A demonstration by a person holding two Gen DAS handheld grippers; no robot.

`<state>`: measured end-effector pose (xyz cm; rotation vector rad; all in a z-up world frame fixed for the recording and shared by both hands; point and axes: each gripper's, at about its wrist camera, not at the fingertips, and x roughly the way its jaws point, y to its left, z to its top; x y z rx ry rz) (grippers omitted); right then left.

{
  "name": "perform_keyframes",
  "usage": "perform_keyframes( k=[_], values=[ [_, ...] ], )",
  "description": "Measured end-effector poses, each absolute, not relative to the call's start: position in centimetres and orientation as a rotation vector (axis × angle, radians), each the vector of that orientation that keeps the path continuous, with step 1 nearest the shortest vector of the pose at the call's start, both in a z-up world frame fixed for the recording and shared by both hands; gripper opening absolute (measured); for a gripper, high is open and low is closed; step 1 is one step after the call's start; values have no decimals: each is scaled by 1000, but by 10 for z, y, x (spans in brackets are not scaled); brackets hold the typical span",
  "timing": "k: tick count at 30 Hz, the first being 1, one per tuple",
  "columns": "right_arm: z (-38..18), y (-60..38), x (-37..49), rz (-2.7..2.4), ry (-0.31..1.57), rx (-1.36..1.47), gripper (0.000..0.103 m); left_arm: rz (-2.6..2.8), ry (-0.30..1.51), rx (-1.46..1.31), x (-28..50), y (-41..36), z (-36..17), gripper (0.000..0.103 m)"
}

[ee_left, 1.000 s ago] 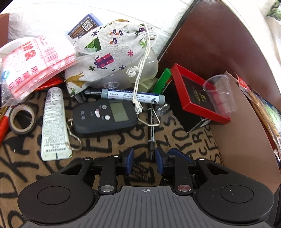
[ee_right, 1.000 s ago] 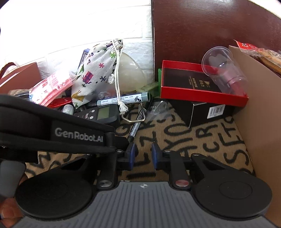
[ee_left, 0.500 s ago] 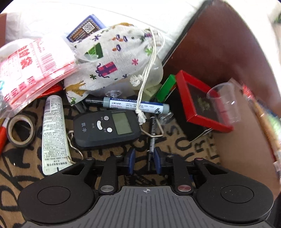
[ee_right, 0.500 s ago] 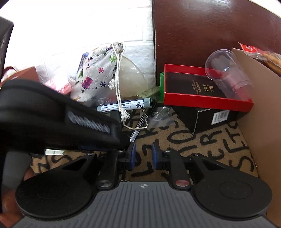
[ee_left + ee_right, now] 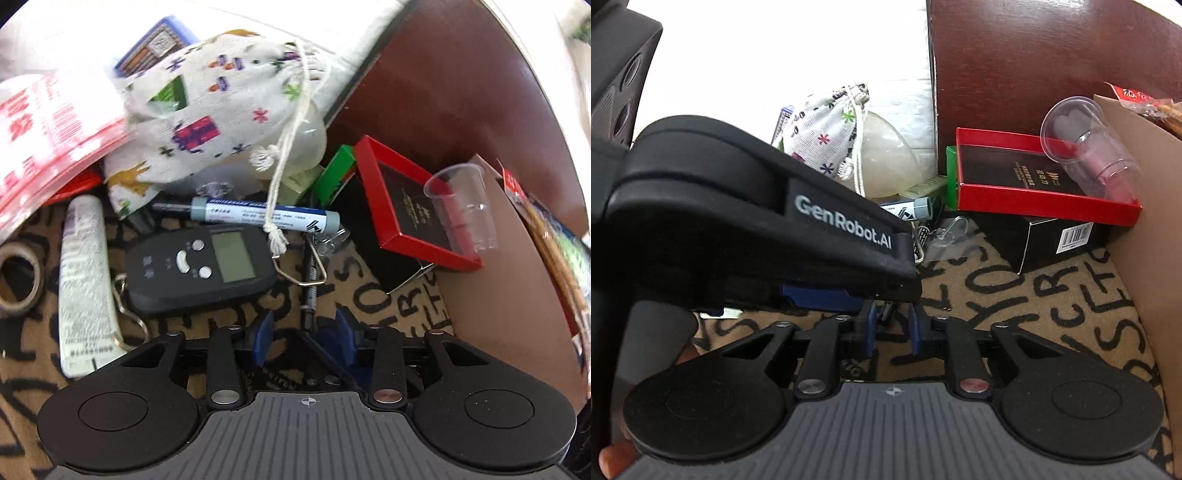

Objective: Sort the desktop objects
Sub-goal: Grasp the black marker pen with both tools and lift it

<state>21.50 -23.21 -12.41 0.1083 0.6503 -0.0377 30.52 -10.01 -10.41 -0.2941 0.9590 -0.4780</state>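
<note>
In the left wrist view my left gripper is open, its blue pads either side of the near end of a thin black pen lying on the lettered mat. Beyond lie a black digital scale, a whiteboard marker, a printed drawstring pouch and a white tube. In the right wrist view my right gripper is nearly closed and empty, just behind the left gripper's black body, which hides most of the pile.
A red-and-black box carries a clear plastic cup. A cardboard wall stands at right, a dark brown panel behind. A tape roll and a red-printed bag lie at left.
My left gripper has opened wider and dropped closer over the pen. Its body has swung across the right wrist view, covering the scale and marker. The right gripper stayed put.
</note>
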Motion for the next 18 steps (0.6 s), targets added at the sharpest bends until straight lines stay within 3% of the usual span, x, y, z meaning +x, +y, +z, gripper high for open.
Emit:
perform_keyframes(
  k=[2,4,6,18],
  values=[
    [-124,-232,209,-30,657,102,11,-494,968,-279,302,-101,-105,26],
    [-123,-233,200,-14,668,105,10,-503,982,-273,297,-101,-105,21],
    [-121,-233,187,3,679,105,9,-511,990,-266,285,-102,-105,29],
    [-120,-219,51,70,776,102,9,-502,1026,-277,142,-101,-113,24]
  ],
)
